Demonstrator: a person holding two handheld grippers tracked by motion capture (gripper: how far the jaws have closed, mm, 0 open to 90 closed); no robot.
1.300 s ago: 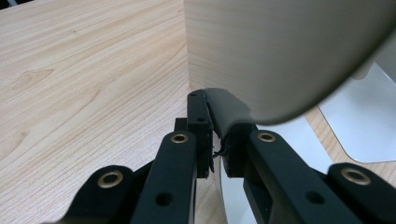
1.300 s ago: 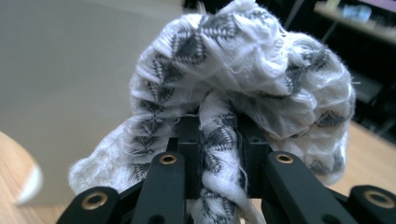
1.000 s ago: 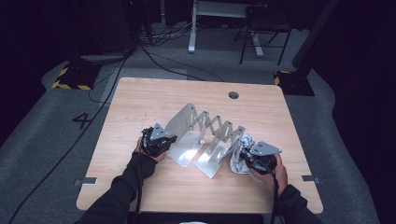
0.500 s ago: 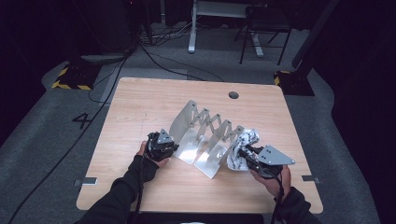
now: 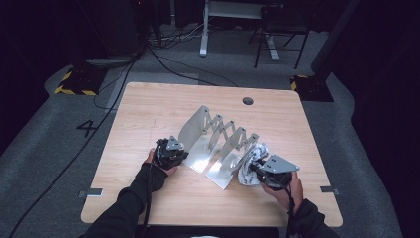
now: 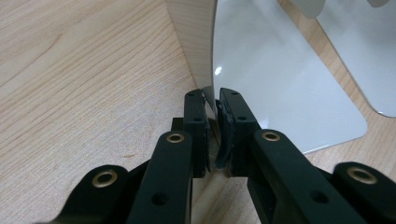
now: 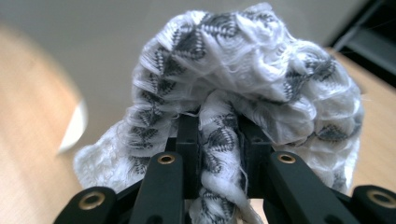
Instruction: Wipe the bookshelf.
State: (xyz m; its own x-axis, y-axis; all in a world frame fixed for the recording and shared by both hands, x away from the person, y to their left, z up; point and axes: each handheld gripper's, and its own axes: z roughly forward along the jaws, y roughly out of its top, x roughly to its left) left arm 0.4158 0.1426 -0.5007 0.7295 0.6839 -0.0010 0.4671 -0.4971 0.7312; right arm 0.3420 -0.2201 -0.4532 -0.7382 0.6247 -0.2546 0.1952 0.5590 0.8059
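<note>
While your left gripper [image 6: 212, 100] pinches the stiff, slick end plate of the expandable metal rack [image 5: 218, 141], your right gripper [image 7: 218, 123] is clamped on a soft, light patterned cloth [image 7: 243, 70] bunched against the rack's opposite end; grip folds, not loose threads.

Smooth semi-gloss metal rack [image 5: 218, 144], knitted cloth [image 7: 243, 84], matt wood-grain table [image 5: 148, 109].
</note>
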